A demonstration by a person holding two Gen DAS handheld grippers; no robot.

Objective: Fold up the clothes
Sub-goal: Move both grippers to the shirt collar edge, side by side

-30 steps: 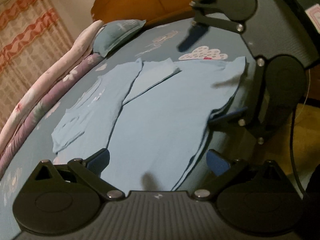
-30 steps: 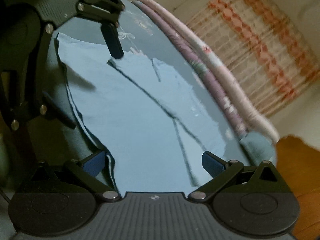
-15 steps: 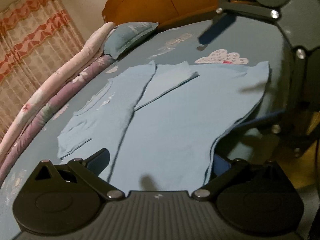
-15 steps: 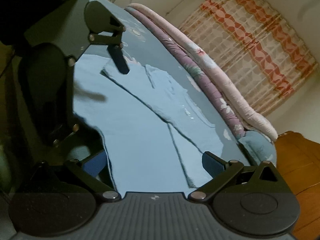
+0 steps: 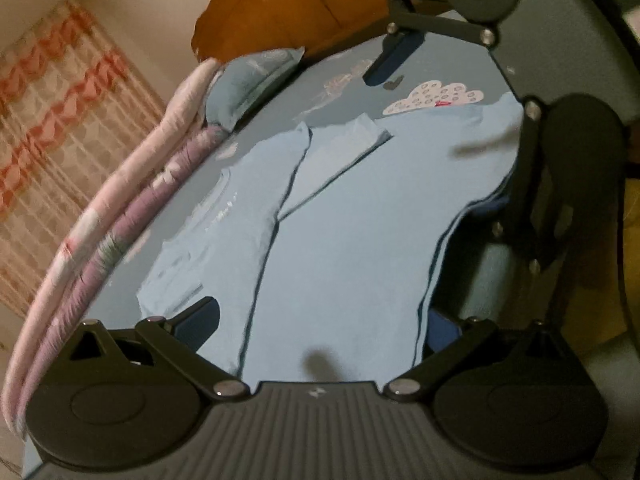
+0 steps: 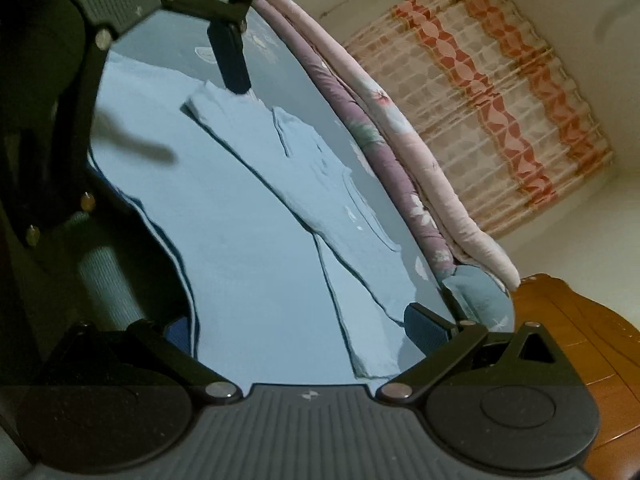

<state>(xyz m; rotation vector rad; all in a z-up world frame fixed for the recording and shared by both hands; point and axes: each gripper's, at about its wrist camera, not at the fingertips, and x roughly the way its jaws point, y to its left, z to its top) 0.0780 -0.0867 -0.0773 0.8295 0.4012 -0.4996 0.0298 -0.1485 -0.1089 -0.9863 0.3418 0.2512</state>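
1. Behind the tools there is a striped curtain (image 6: 500, 92), and rolled blankets (image 6: 400, 140) lie along the far side of the bed (image 5: 440, 68).
2. On the bed, a light blue shirt (image 5: 340, 240) lies flat, right in front of both tools.
3. One side of the shirt is already folded in, with a sleeve (image 5: 344, 140) lying on top. I think the next fold comes now.
4. The shirt's long way runs from one tool across to the other, so each tool is at one end of its near edge.
5. The left gripper (image 5: 320, 324) is wide open. Its left finger is over the shirt, and its right finger is tucked just past the shirt's near edge, so the edge lies between them. It holds nothing.
6. The right gripper (image 6: 304, 328) is wide open too. The shirt's edge and folded end lie between its fingers. It holds nothing.
7. Both tools are about the same closeness, so I think both must pinch the edge together.
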